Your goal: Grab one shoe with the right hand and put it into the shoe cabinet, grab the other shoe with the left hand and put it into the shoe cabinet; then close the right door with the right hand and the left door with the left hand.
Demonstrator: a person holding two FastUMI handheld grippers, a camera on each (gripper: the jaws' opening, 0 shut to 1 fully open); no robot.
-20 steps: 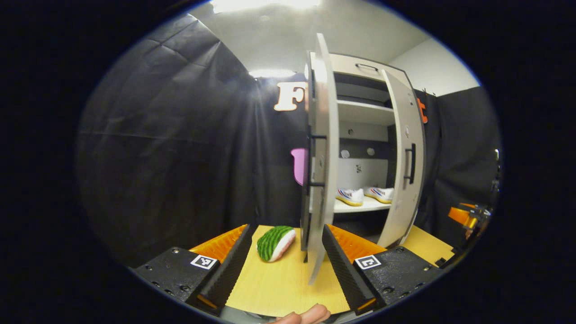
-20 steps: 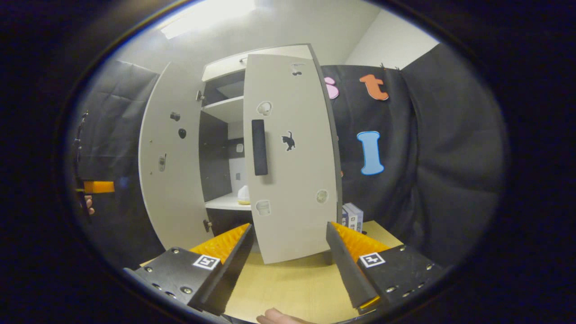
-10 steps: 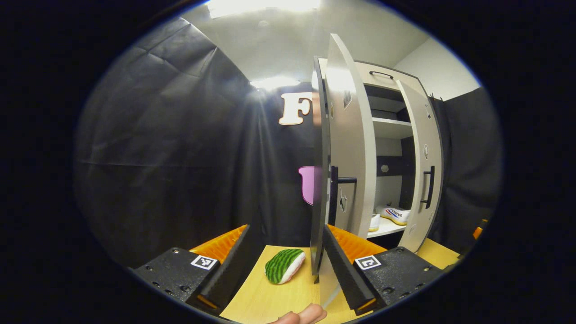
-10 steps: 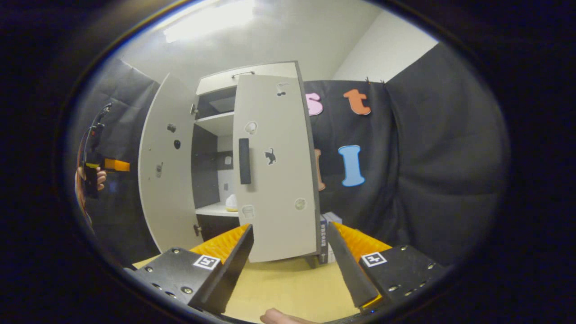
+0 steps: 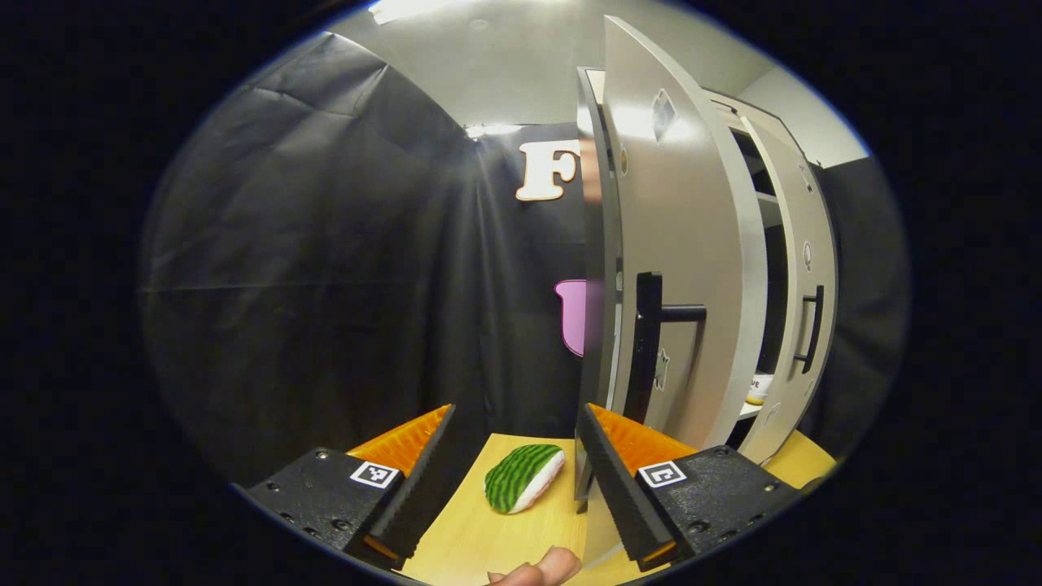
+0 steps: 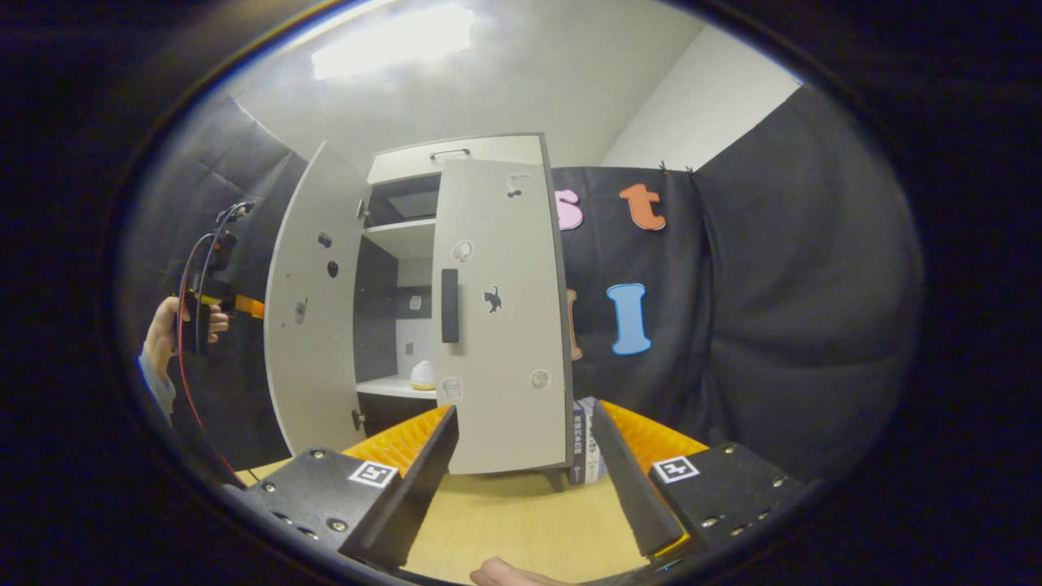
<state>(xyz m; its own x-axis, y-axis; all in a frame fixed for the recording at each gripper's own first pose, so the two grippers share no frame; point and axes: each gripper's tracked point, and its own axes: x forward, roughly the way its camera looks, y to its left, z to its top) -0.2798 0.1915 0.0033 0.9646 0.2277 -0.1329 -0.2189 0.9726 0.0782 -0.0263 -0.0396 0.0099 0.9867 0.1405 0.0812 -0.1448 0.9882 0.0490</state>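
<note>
The white shoe cabinet [image 6: 456, 155] stands on the wooden table. Its right door [image 6: 501, 325] is swung most of the way across the opening; its left door [image 6: 313, 301] stands wide open. A white shoe's toe [image 6: 422, 374] rests on the lower shelf, and a sliver of shoe [image 5: 759, 389] peeks between the doors. My left gripper [image 5: 516, 413] is open, just outside the left door [image 5: 692, 268], near its black handle [image 5: 651, 342]. My right gripper [image 6: 525, 409] is open and holds nothing, a little back from the right door. In the right gripper view, a hand holds the left gripper [image 6: 207, 301] beyond the left door.
A green striped watermelon-slice toy [image 5: 523, 476] lies on the table left of the cabinet. A small box [image 6: 586, 439] stands against the cabinet's right side. Black cloth walls close in behind and on both sides.
My left gripper has swung round to the outer face of the left door, so most of the cabinet's inside is now hidden from it. My right gripper has drawn back from the right door.
</note>
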